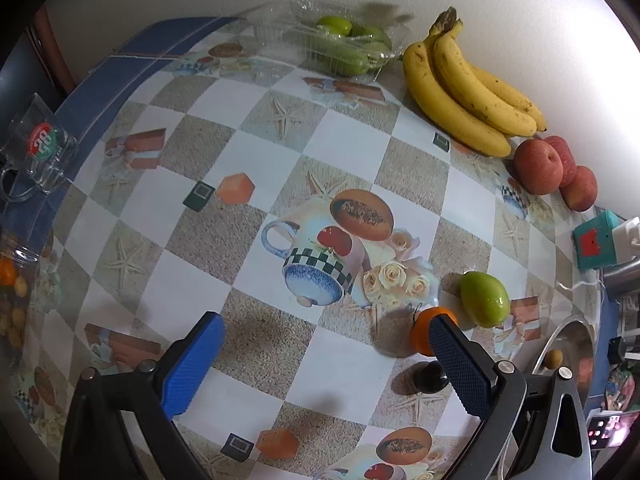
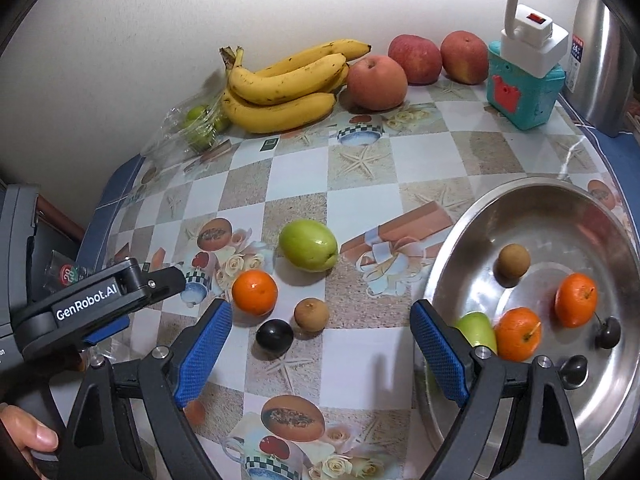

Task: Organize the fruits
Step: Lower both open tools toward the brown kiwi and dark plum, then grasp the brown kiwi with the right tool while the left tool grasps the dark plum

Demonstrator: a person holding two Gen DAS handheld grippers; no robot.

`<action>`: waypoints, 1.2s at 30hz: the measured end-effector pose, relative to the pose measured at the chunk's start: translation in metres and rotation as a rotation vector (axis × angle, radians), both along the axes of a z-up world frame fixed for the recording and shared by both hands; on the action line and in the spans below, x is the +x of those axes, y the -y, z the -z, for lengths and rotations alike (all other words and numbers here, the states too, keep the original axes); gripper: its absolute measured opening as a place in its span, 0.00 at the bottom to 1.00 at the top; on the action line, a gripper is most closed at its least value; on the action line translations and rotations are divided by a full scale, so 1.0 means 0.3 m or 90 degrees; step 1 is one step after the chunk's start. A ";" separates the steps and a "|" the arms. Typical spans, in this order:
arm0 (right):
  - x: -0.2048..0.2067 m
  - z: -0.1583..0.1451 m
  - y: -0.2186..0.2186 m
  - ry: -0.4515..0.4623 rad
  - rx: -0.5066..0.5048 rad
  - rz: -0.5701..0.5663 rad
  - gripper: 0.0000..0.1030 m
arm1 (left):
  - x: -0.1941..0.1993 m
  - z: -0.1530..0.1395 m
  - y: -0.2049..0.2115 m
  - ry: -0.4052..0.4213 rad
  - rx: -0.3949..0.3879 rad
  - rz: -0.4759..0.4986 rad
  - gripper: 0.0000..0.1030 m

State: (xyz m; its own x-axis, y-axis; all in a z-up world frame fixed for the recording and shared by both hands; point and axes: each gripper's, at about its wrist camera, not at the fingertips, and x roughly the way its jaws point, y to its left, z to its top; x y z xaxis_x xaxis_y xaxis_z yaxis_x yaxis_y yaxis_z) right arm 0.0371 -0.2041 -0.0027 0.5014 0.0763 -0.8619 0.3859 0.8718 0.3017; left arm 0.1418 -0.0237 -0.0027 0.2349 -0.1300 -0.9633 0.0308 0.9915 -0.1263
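A steel bowl [image 2: 472, 220] at the right holds two oranges [image 2: 518, 334], a green fruit [image 2: 476, 330], a brown longan [image 2: 514, 261] and dark cherries [image 2: 607, 332]. On the tablecloth lie a green fruit [image 2: 308, 245], an orange [image 2: 255, 293], a dark plum [image 2: 274, 336] and a brown longan [image 2: 311, 315]. My right gripper [image 2: 320, 340] is open and empty, just in front of the plum. My left gripper [image 1: 326, 344] is open and empty; its right finger [image 1: 456, 364] partly hides the orange [image 1: 422, 332], beside the green fruit [image 1: 484, 299] and the plum [image 1: 430, 376].
Bananas [image 2: 280, 88] and three red apples [image 2: 376, 82] lie along the back wall. A clear plastic box of green fruits [image 1: 344, 46] stands at the back. A teal box with a white plug [image 2: 524, 80], a steel kettle [image 2: 604, 60] and a glass mug [image 1: 38, 152] stand at the edges.
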 end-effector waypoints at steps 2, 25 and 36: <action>0.007 0.007 -0.005 -0.003 -0.004 -0.002 0.81 | 0.002 0.014 0.002 -0.008 -0.001 -0.001 1.00; 0.096 0.132 -0.030 -0.069 0.017 -0.005 0.39 | 0.032 0.082 0.000 -0.048 -0.025 -0.001 0.99; 0.104 0.152 -0.039 -0.074 0.025 -0.010 0.26 | 0.029 0.083 0.022 -0.051 -0.026 0.007 0.99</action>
State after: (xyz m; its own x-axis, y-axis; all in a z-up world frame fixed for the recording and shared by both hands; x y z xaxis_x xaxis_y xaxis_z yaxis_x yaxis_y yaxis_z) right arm 0.0683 -0.1924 -0.0484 0.3973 0.1189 -0.9100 0.4059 0.8665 0.2905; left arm 0.1504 -0.0303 -0.0277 0.1562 -0.1708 -0.9728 0.0295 0.9853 -0.1683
